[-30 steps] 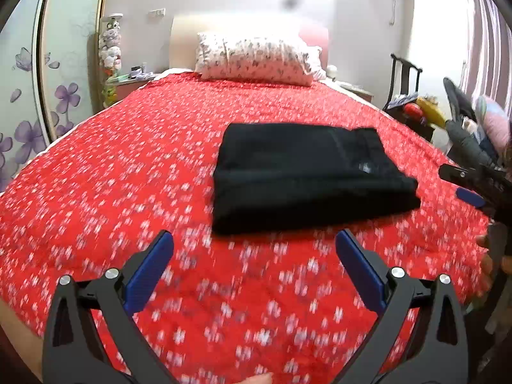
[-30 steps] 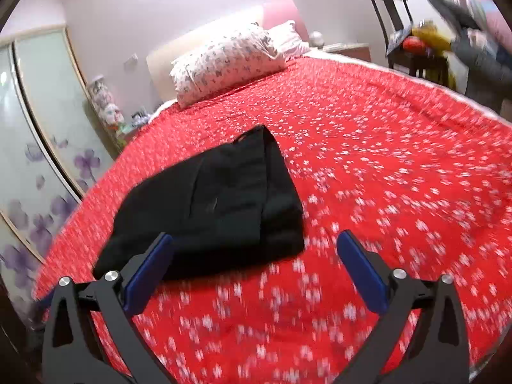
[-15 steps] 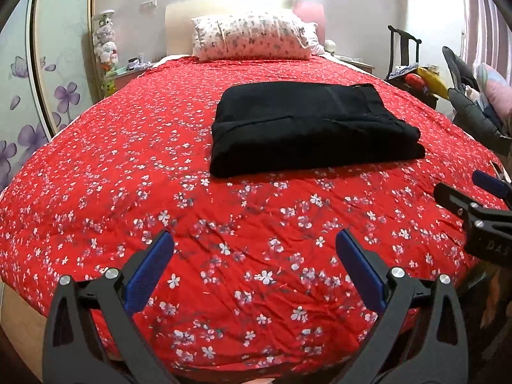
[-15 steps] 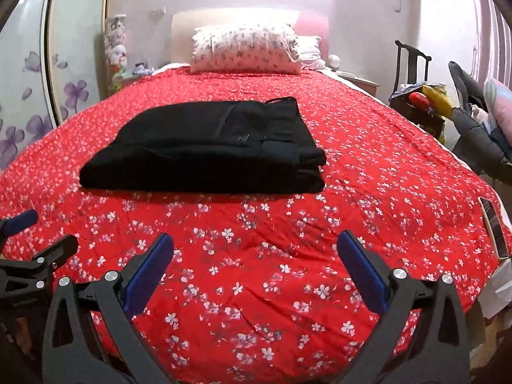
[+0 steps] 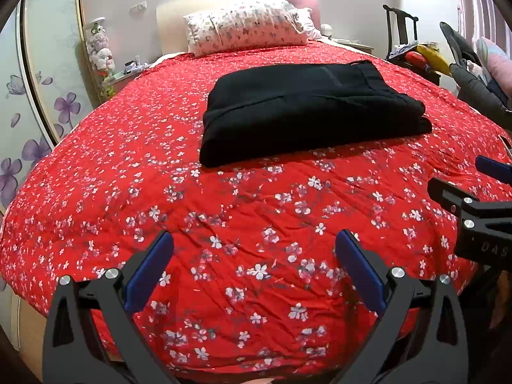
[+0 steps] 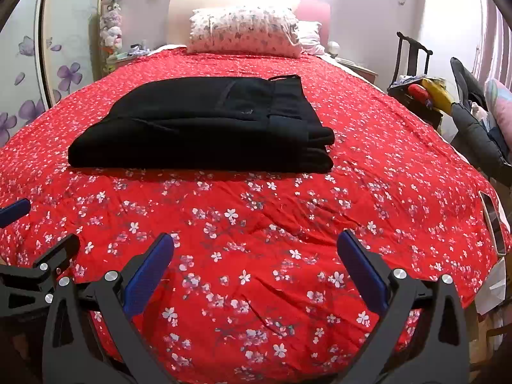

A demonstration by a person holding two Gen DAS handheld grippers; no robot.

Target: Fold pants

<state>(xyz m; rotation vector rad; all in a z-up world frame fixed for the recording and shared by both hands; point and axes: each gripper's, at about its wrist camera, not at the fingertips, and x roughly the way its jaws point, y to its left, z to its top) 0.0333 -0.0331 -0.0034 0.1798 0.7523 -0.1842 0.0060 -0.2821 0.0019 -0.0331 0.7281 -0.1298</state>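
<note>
Already folded, the black pants [image 5: 307,108] lie as a flat, thick rectangle on the middle of the bed [image 5: 96,166], their long axis running across the bed from side to side. In the right wrist view the waistband end [image 6: 288,102] points toward the right side of the bed, and the rounded fold end [image 6: 92,147] toward the left, nearer the wardrobe. The stacked layers show along the near edge.

Under them the red bedspread [image 6: 256,230], printed with small white blossoms, is lightly creased and covers the whole bed. At the head sits a flowered pillow [image 6: 243,30] against a pale headboard [image 5: 172,22]. To the left stands a wardrobe door [image 5: 35,96] with purple flowers, and a small bedside stand [image 6: 128,56] carries clutter. To the right a dark chair [image 6: 412,60] holds colourful things, with a dark jacket [image 6: 476,134] draped beside it.

Both tools hang above the foot of the bed, well apart from the pants. The left tool [image 5: 254,267] has its blue-padded fingers spread wide with nothing between them; the right tool [image 6: 256,270] is likewise spread and holds nothing. Each appears at the edge of the other's view.
</note>
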